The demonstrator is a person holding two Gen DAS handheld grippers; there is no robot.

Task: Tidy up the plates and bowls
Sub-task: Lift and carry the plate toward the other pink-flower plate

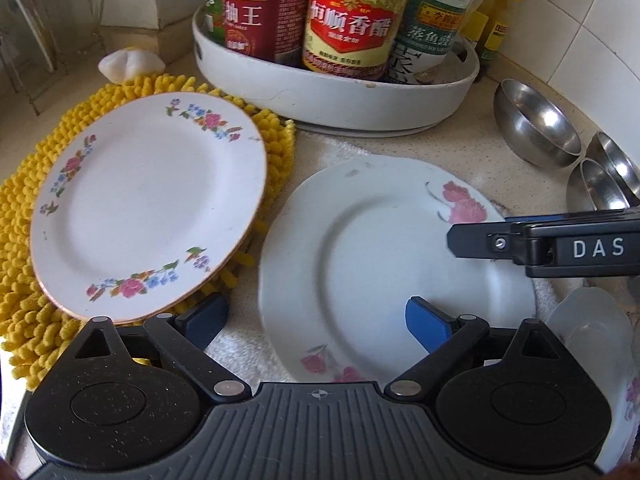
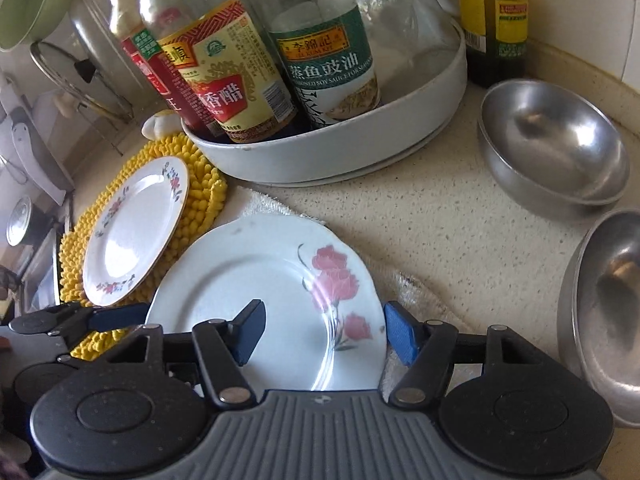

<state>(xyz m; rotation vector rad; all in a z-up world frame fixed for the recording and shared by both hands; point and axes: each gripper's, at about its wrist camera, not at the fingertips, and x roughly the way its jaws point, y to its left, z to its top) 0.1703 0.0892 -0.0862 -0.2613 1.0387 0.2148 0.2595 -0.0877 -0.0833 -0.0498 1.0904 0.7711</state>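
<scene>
Left wrist view: left gripper (image 1: 316, 326) stands spread wide, nothing between its pads, one finger above the rose plate (image 1: 384, 264).
Right gripper (image 2: 324, 332): released; its pads straddle the rose plate's near right rim without visibly pressing; whether they touch is hard to tell.
Rose plate: lies on a white towel (image 2: 264, 202) near the counter's front; its near edge is hidden by the gripper bodies.
Flowered plate (image 1: 148, 208): rests on the yellow mat (image 1: 24, 240), beside the rose plate.
Steel bowls (image 2: 552, 142): toward the counter's right edge; the nearer one (image 2: 604, 312) is cut off by the frame.
White tray (image 1: 340, 88): at the back, bottle tops cropped.
Bottom right, left view: a pale dish (image 1: 592, 320), partly hidden, hard to make out.
</scene>
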